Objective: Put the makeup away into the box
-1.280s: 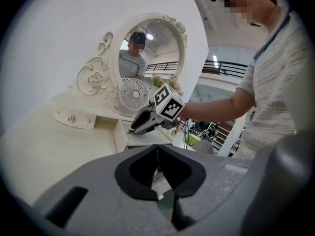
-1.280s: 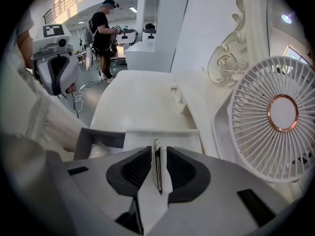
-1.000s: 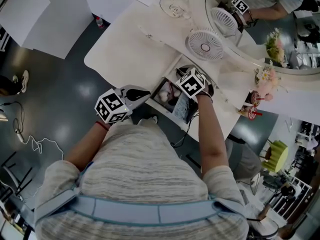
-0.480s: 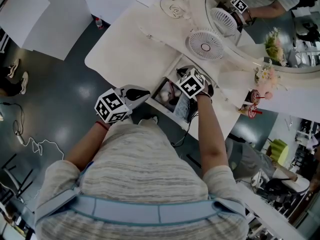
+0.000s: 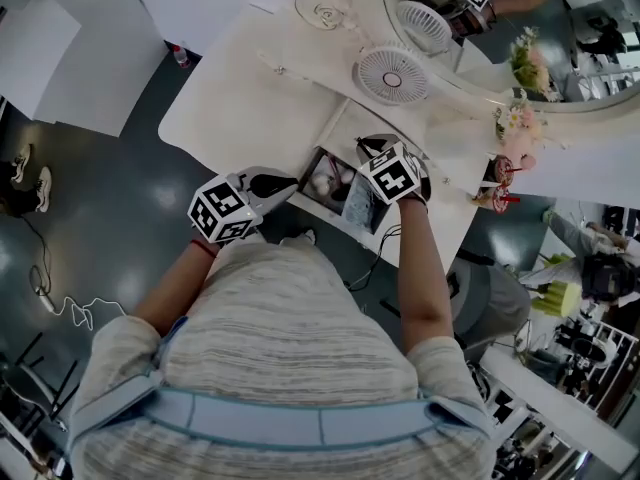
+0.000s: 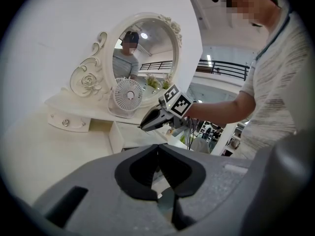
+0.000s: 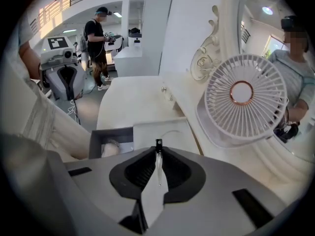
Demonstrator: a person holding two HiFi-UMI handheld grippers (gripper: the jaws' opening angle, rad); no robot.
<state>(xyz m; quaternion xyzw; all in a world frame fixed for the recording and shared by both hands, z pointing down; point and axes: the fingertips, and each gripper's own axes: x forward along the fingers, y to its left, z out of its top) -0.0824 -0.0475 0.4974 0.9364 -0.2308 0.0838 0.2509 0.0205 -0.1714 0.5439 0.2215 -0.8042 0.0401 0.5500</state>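
One white vanity (image 5: 240, 108), dark floor (image 5: 120, 198); near-edge box (image 7: 96, 142) holding pale items (image 7: 110, 148); left gripper (image 6: 157, 149) pressed together, right gripper (image 7: 158, 150) just closed, pinching thin stick (image 7: 158, 165).

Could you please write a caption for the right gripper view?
Right gripper, jaws having just been closing on a thin clear stick, with the box and white fan beyond.

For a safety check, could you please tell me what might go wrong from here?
The right gripper's narrow fingers have just been closing on the thin silvery stick with a black tip, which may swivel or slip. The small white round fan stands close ahead; a swing could knock it. The dark open box sits near the white table's edge and could be pushed off.
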